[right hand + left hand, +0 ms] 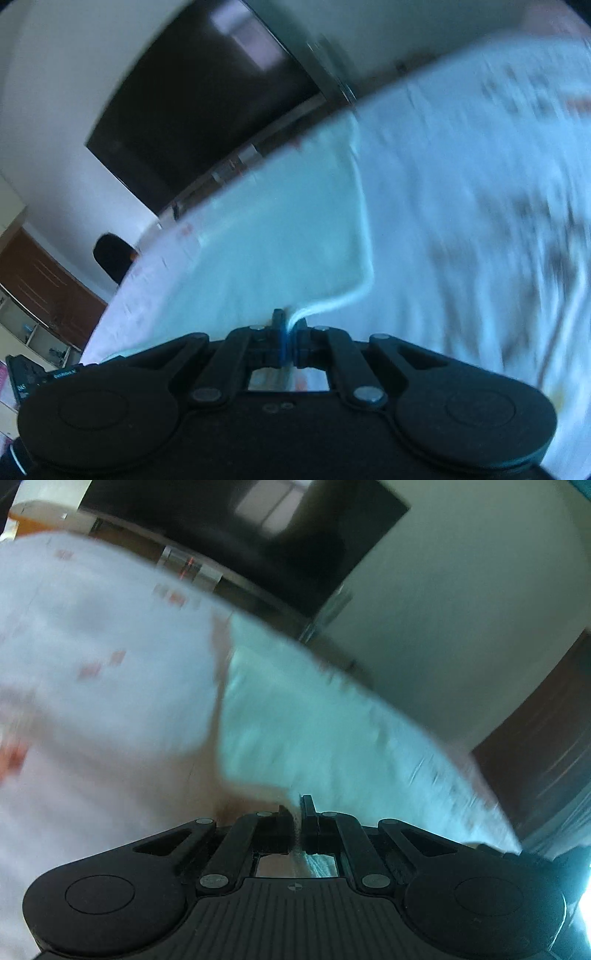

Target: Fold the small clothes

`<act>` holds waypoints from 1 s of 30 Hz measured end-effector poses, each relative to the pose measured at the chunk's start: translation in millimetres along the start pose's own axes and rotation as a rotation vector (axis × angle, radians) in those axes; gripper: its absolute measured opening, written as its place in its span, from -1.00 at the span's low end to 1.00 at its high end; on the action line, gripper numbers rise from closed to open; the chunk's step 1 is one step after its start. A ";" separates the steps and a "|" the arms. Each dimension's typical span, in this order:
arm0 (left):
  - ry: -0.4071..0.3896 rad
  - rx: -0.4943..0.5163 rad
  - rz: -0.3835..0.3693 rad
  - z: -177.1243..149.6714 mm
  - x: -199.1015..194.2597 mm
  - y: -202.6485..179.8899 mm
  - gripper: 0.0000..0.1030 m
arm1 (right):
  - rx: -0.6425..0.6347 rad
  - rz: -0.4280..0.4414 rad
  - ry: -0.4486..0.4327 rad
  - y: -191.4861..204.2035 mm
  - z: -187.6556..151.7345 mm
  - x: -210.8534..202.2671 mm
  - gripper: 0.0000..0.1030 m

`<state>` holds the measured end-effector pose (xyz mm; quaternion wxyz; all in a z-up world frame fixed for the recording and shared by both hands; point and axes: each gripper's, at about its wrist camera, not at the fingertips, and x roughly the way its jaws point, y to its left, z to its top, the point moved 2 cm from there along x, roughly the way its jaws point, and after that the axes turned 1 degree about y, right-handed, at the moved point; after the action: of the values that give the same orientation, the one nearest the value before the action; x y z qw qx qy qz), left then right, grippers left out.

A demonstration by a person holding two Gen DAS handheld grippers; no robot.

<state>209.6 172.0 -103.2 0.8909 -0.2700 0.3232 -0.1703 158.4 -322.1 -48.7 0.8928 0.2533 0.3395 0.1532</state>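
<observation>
Both views blurred. Left gripper [298, 812] fingers clamped on an edge of the pale teal cloth [314, 731], lifted off the bed sheet [92, 657], white with small red marks. Right gripper [290, 332] fingers likewise pinched on the cloth's near corner. Dark screen [266, 539] on the wall beyond the bed's far edge.

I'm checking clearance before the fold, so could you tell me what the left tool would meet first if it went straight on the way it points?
The left tool is already shut on the light teal cloth, so that cloth comes first; beyond it probably the white patterned bedding, though blur leaves depth unclear.
</observation>
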 end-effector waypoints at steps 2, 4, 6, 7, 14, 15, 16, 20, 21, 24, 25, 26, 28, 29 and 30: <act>-0.034 -0.006 -0.016 28.6 5.7 -6.5 -0.93 | -0.035 0.017 -0.047 11.9 26.7 1.2 -0.92; -0.062 0.007 -0.027 57.0 16.4 -15.1 -0.93 | -0.062 0.024 -0.087 21.7 54.2 8.8 -0.92; -0.072 0.027 -0.025 84.2 33.8 -24.3 -0.93 | -0.081 0.030 -0.127 20.1 80.8 13.8 -0.92; -0.071 0.030 -0.027 96.4 43.8 -27.0 -0.93 | -0.080 0.035 -0.141 17.3 97.3 21.7 -0.92; -0.037 0.010 0.030 167.8 138.7 -22.9 -0.93 | 0.003 0.070 -0.156 -12.5 183.2 103.3 -0.92; -0.024 0.021 0.042 175.8 156.2 -20.5 -0.93 | 0.018 0.068 -0.148 -19.3 196.6 120.3 -0.91; -0.012 0.031 0.054 182.4 171.0 -17.8 -0.93 | 0.028 0.067 -0.144 -25.1 199.1 131.7 -0.91; 0.040 0.031 0.090 204.1 235.1 1.7 -0.93 | 0.085 0.064 -0.103 -56.3 217.8 189.1 -0.91; 0.052 0.028 0.104 205.8 250.2 8.0 -0.93 | 0.101 0.067 -0.093 -63.6 219.8 202.2 -0.91; 0.073 0.009 0.124 212.1 289.9 23.6 -0.93 | 0.141 0.064 -0.054 -87.6 224.4 240.6 -0.91; 0.077 0.008 0.122 213.3 300.7 26.8 -0.93 | 0.143 0.059 -0.046 -93.5 225.3 251.6 -0.91; 0.082 0.011 0.120 214.2 312.0 29.0 -0.93 | 0.148 0.058 -0.042 -98.7 228.3 262.5 -0.91; 0.084 0.014 0.124 216.2 333.1 35.9 -0.92 | 0.153 0.060 -0.034 -109.5 233.8 281.9 -0.91; 0.072 0.004 0.110 216.4 340.9 39.9 -0.92 | 0.143 0.051 -0.028 -113.8 235.5 291.4 -0.89; 0.059 -0.018 0.096 215.9 345.5 43.7 -0.92 | 0.133 0.043 -0.021 -116.9 236.9 298.3 -0.76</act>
<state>612.7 121.7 -156.8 0.8856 -0.2569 0.3634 -0.1326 547.8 -368.2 -119.5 0.8741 0.3210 0.3338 0.1466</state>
